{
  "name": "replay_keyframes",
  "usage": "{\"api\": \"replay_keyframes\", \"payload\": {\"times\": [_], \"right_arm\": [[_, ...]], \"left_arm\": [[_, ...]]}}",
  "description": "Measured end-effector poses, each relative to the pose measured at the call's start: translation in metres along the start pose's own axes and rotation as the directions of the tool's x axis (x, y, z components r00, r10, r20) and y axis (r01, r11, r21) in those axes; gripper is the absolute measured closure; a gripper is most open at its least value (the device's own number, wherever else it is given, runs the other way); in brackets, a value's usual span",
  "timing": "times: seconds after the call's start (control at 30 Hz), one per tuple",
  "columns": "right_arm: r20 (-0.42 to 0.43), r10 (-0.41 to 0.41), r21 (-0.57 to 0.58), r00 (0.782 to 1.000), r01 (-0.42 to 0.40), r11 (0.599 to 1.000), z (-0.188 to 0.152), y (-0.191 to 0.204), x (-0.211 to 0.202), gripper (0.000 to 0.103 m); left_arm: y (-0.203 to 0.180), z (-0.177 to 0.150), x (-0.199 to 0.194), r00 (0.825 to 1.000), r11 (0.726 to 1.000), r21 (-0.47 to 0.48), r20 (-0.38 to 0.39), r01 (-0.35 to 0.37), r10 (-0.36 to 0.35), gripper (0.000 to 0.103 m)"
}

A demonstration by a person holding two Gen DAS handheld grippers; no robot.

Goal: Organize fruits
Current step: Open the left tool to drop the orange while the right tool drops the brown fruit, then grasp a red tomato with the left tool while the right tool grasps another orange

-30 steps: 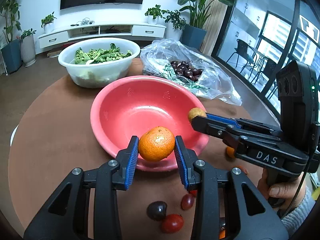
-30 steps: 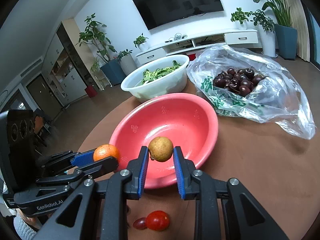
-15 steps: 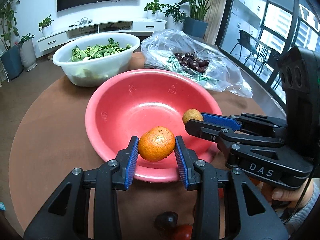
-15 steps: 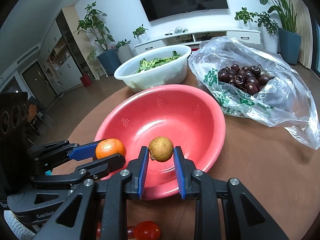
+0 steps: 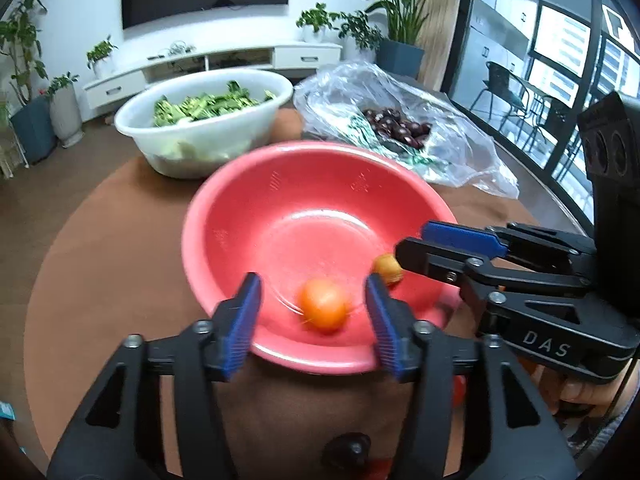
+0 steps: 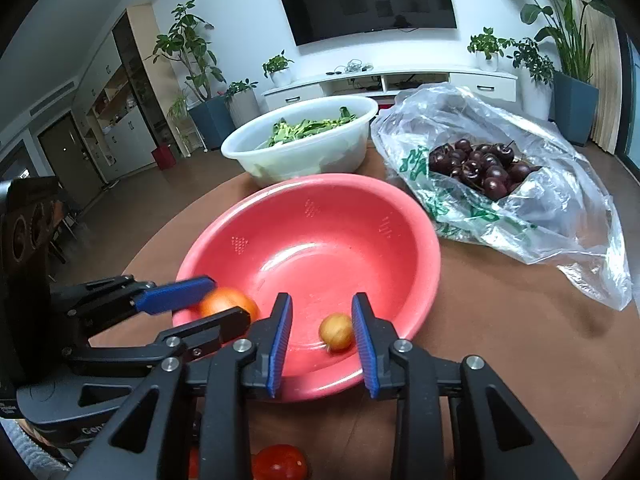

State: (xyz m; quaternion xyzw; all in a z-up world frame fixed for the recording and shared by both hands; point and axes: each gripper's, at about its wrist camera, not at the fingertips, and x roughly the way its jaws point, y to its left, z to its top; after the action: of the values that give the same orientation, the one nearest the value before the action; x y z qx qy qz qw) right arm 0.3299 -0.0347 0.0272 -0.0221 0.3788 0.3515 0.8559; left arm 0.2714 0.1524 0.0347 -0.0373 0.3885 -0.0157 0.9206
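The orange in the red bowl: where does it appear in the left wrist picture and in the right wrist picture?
Left wrist view: the orange is low in the centre, blurred, between the open left gripper fingers.
Right wrist view: it is at lower left, partly behind the left gripper's fingers.
Shared landmark: the red bowl, beneath the orange in both views.

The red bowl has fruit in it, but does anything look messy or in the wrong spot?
Yes. A red tomato lies loose on the table just outside the red bowl, behind the open right gripper. The orange and small yellow fruit are blurred inside the bowl.
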Motion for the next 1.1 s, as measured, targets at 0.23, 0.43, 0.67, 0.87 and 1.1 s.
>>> {"api": "replay_keyframes", "payload": {"times": [0.23, 0.43, 0.67, 0.87, 1.1], "right_arm": [[0.018, 0.004, 0.004, 1.000, -0.004, 1.000, 0.001, 0.001, -0.005, 0.065], [0.030, 0.003, -0.007, 1.000, -0.002, 1.000, 0.000, 0.003, -0.010, 0.062], [0.061, 0.011, -0.007, 0.998, -0.010, 1.000, -0.002, 0.006, -0.029, 0.056], [0.105, 0.006, 0.011, 0.994, -0.008, 1.000, -0.007, 0.006, -0.057, 0.053], [0.135, -0.061, 0.056, 0.989, 0.054, 0.997, -0.036, -0.007, -0.092, 0.047]], "left_arm": [[0.006, 0.002, -0.008, 0.999, 1.000, -0.018, 0.033, -0.003, 0.003, 0.042], [0.007, -0.002, -0.013, 0.999, 1.000, -0.018, 0.041, -0.010, 0.010, 0.042], [0.006, -0.008, -0.028, 0.998, 1.000, -0.026, 0.060, -0.003, 0.004, 0.042], [0.008, -0.024, -0.048, 0.997, 0.999, -0.053, 0.081, -0.006, 0.010, 0.042], [0.003, -0.047, -0.065, 0.997, 0.998, -0.058, 0.079, -0.001, 0.005, 0.042]]}}
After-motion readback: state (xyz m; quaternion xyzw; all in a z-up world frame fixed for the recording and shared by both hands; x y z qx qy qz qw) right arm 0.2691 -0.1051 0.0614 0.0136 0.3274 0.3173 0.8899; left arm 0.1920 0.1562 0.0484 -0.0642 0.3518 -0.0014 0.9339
